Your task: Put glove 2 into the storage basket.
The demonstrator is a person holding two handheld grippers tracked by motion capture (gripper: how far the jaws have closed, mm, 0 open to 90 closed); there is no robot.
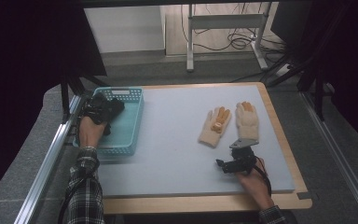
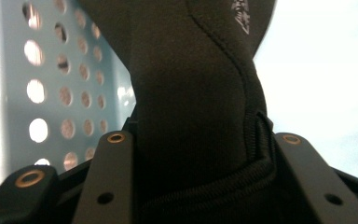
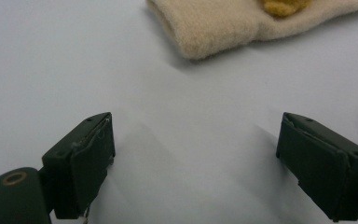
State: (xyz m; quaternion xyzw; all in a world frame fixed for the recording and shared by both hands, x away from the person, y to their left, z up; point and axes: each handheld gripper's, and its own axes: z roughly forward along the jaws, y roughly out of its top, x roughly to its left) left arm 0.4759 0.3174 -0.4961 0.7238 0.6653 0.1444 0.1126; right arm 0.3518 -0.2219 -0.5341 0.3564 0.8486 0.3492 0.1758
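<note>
Two cream gloves (image 1: 229, 123) on counter (image 1: 177, 140), nearest cuff just ahead of right gripper (image 1: 224, 164) jaws, spread wide, empty, left gripper (image 1: 103, 108) jaws clamped on black glove (image 2: 191, 93) over teal basket (image 1: 126, 140)

The table (image 1: 177, 140) has a pale grey-blue top with a light wood edge showing at the front and right side. A blue-green basket (image 1: 128, 123) with round holes in its walls sits on the left part of the table. Two cream gloves (image 1: 230, 123) with orange-yellow finger pads lie flat side by side on the right part, well apart from the basket. The middle is bare.
</note>
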